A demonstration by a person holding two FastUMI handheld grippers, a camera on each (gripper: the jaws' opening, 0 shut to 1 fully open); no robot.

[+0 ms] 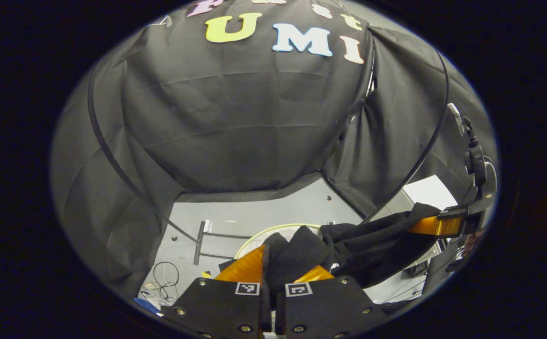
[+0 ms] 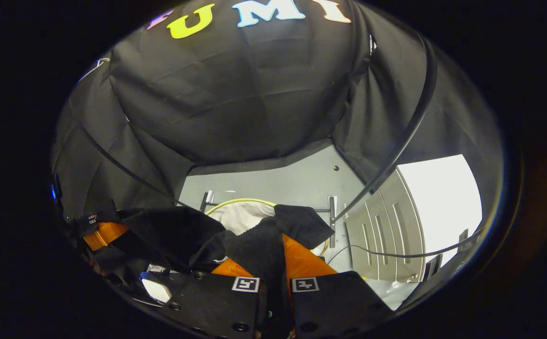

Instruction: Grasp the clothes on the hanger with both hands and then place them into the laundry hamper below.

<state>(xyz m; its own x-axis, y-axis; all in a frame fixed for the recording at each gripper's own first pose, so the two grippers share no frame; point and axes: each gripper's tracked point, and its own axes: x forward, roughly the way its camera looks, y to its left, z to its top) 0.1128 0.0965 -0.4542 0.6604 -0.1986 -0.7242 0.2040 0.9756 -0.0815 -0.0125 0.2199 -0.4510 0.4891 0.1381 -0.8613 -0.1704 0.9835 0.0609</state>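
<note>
A black garment (image 1: 372,245) hangs stretched between both grippers, over the round laundry hamper (image 1: 273,229) with its pale rim on the floor. In the left gripper view my left gripper (image 1: 278,263) is shut on one bunched end of the cloth; the right gripper (image 1: 436,225) shows at the far right, gripping the other end. In the right gripper view my right gripper (image 2: 273,259) is shut on the black garment (image 2: 183,235), which sags leftward to the left gripper (image 2: 103,234). The hamper (image 2: 240,214) lies below, its light lining partly hidden by the cloth.
A grey floor (image 1: 278,207) lies below, with the feet of a metal rack (image 1: 201,240) beside the hamper and loose cables (image 1: 165,278) at the left. A grey panelled cabinet (image 2: 386,235) stands to the right. Black cloth walls surround the booth.
</note>
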